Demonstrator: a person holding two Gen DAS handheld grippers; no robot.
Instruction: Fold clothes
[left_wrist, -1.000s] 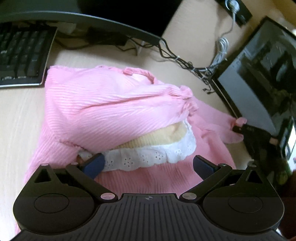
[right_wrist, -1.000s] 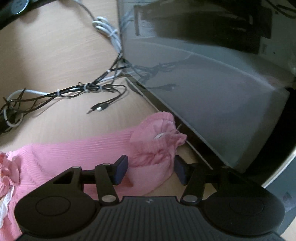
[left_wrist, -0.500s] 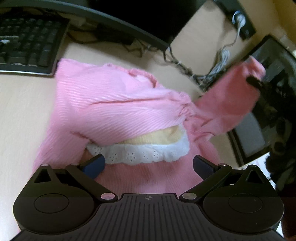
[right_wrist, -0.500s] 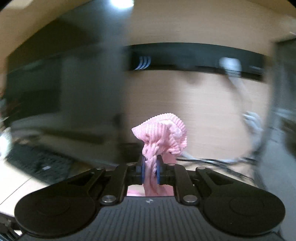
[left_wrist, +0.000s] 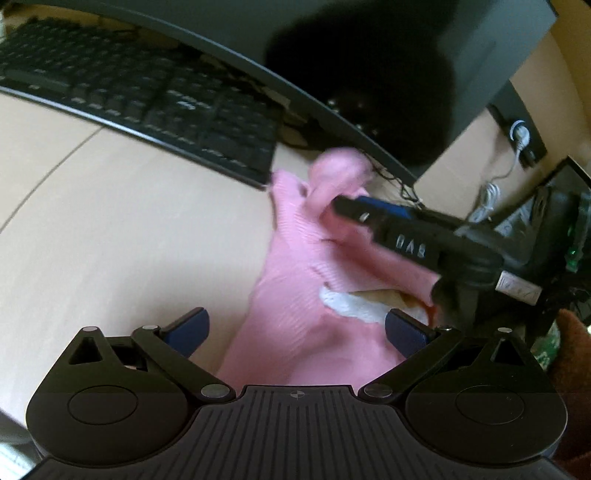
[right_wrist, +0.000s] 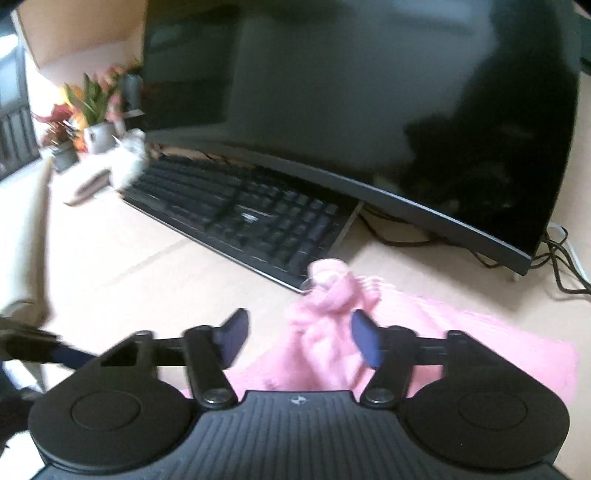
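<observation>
1. Right gripper stands with its blue pads well apart; its jaws have just been opening, and the bunched cuff of the pink ribbed sleeve sits loose between them, nearer the right-hand pad, and whether it brushes that pad the blur hides.
2. Over on the other side, the left gripper hangs wide open above the lower part of the garment, with nothing clamped.
3. That pink ribbed knit top lies on the pale wooden desk, its far edge just beside the black keyboard and in front of the curved dark monitor. A strip of white lace trim and a bit of cream lining show at the fold.
4. From the left camera, the right tool reaches across the top, the sleeve draped over the body toward the keyboard end.
5. My read: this is the sleeve fold, cuff being let go.
6. To do it well, back straight out along the fingers so neither pad drags the cuff off again.
7. Then flatten that bunched cuff; it looks lumpy and may spring back.
8. Watch the keyboard edge, since cloth lying on it would spoil a flat fold.
</observation>
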